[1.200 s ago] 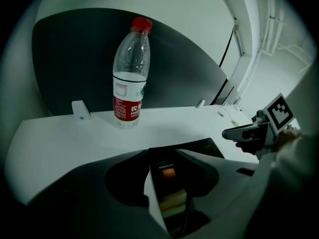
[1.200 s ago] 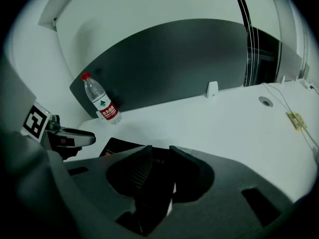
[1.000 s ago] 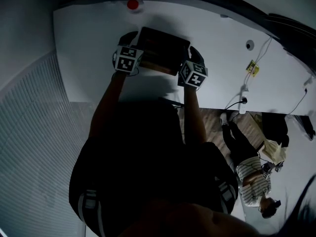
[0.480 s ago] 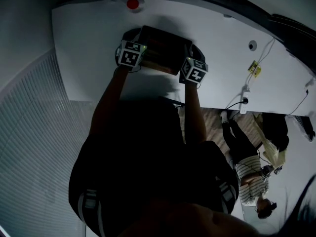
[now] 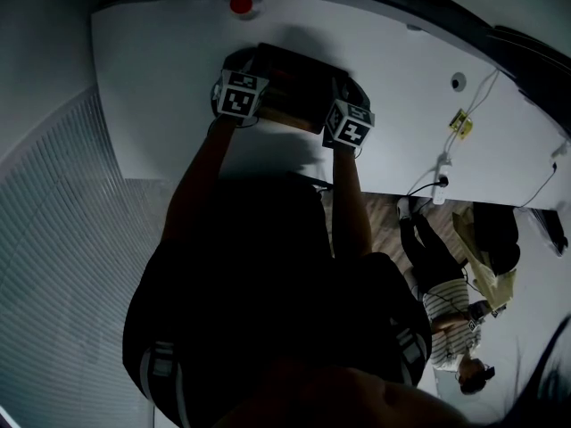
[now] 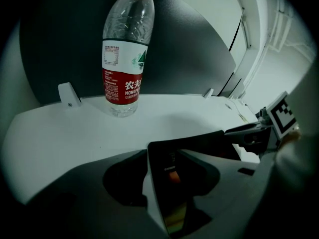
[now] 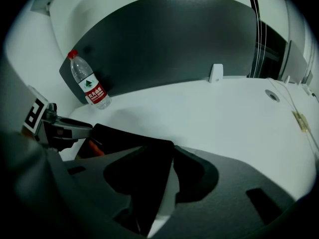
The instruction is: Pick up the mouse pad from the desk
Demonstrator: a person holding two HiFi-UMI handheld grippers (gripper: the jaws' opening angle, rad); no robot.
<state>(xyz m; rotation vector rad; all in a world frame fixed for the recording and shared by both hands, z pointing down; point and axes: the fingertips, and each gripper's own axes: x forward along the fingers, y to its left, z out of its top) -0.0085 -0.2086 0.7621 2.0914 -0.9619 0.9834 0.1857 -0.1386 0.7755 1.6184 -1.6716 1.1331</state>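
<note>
Stretching across the upper half of the head view, white desk (image 5: 161, 87); at upper centre, dark mouse pad (image 5: 299, 83), one end between each gripper's jaws; left gripper (image 6: 167, 180) and right gripper (image 7: 162, 180) loosened, jaws just widened, not clamping.

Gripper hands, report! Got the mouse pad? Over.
Left gripper, right gripper: jaws just been opening. Mouse pad between them, not clamped. Water bottle stands clear behind. Over.

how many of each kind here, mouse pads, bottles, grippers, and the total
mouse pad: 1
water bottle: 1
grippers: 2, left gripper and right gripper, fingers of both just been opening with the mouse pad between them
total: 4
</note>
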